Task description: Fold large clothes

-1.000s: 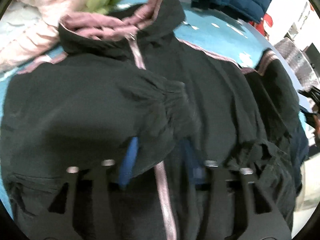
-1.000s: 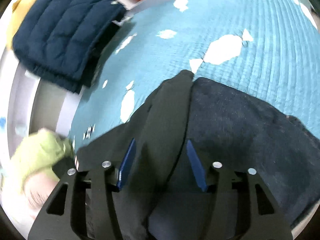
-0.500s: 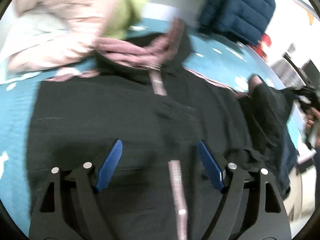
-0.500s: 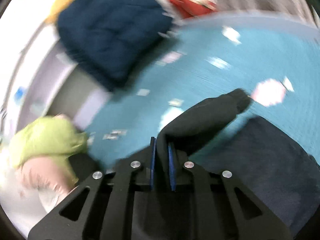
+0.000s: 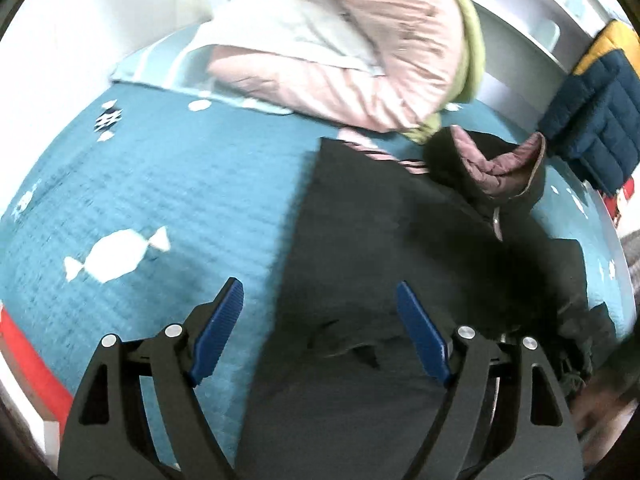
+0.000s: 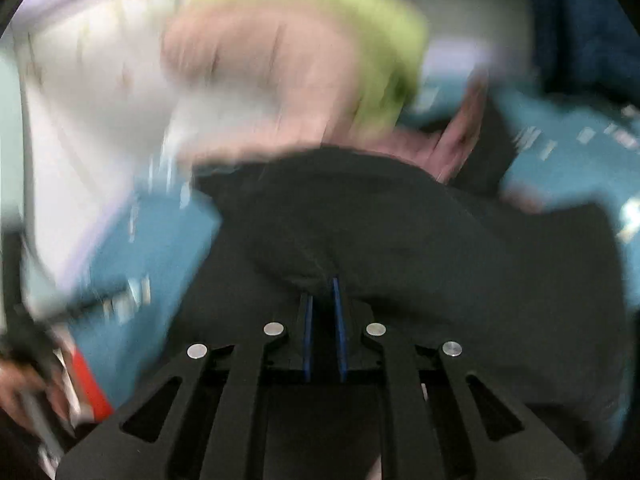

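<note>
Right wrist view: right gripper [image 6: 323, 316] pinches black jacket [image 6: 400, 240] sleeve (blurred).
Left gripper [image 5: 320, 332]: open, empty.
Risk: sleeve could slip free.

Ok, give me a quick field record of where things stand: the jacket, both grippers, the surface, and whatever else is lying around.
jacket: black jacket with pink lining, spread on the blanket
left gripper: left gripper open, over the jacket's edge, nothing between the fingers
right gripper: right gripper shut on a fold of the black jacket
surface: teal blanket with white candy shapes
nearby: pink coat with green trim; navy quilted coat
</note>
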`<state>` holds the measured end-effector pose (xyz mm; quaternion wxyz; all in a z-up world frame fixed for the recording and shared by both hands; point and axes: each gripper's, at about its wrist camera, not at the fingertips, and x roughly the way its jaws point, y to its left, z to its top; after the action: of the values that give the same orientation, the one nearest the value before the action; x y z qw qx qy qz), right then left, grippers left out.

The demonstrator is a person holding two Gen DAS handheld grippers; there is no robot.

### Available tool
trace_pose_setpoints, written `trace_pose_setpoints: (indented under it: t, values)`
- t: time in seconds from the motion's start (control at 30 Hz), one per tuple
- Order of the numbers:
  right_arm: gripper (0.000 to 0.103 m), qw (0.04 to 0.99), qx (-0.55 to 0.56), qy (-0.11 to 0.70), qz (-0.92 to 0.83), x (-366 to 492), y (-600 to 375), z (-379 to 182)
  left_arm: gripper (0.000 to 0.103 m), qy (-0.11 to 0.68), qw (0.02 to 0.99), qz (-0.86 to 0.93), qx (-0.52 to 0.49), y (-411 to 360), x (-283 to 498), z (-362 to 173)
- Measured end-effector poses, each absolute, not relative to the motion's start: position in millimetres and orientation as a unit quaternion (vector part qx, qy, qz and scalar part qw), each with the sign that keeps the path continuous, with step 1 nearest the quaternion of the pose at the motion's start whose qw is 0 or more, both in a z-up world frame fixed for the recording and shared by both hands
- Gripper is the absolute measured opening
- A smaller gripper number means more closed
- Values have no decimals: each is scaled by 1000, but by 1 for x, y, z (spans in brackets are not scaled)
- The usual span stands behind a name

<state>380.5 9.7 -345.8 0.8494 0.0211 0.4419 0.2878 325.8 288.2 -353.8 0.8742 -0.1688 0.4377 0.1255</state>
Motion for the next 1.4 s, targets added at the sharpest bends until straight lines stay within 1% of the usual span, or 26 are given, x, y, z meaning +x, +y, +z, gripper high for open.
trace_pose_setpoints:
  t: [0.07,0.17,0.27,0.3,0.33,0.4,0.47,0.5,0.57,0.6,0.7,0.8,1.0,1.1,1.23,1.27,1.37,1.4]
  values:
    - [9,827,-17,489,277,368,30,-392,80,440,872,127,-173,294,319,-356]
    - [9,818,-5,506,275,369,22,-415,80,441,871,123,-178,297,318,-359]
    - [13,808,2,513,288,374,21,-404,80,440,871,115,-185,295,324,-359]
    - [16,807,4,515,289,374,17,-399,80,440,871,112,-187,292,329,-359]
    - [19,808,10,513,290,374,14,-390,80,439,873,104,-188,288,335,-357]
    - [22,806,24,513,293,372,14,-367,81,435,876,94,-184,277,345,-353]
    - [29,799,37,520,299,370,3,-350,82,430,881,77,-180,265,358,-346]
    - [35,793,43,526,304,368,0,-346,83,429,882,72,-180,261,362,-345]
    - [63,781,63,535,316,369,-19,-341,85,429,883,56,-182,249,376,-341]
    - [80,776,80,535,324,369,-26,-339,85,429,883,48,-183,244,384,-339]
    - [81,765,118,531,346,374,-41,-337,85,433,880,11,-196,229,403,-338]
    - [81,768,108,545,319,377,-45,-345,85,449,863,-2,-230,220,413,-347]
    - [81,787,172,514,294,372,-90,-330,85,517,818,-12,-250,202,413,-395]
    - [81,801,160,509,272,372,-112,-326,85,542,800,-20,-256,192,415,-417]
    - [81,810,152,512,240,371,-141,-330,85,583,778,-9,-233,179,422,-443]
    - [81,811,155,514,233,371,-147,-332,83,587,776,-8,-231,178,422,-447]
    - [81,815,170,513,208,369,-171,-336,52,577,788,-15,-214,172,423,-445]
    - [81,818,171,512,200,368,-176,-336,45,573,793,-11,-207,171,423,-442]
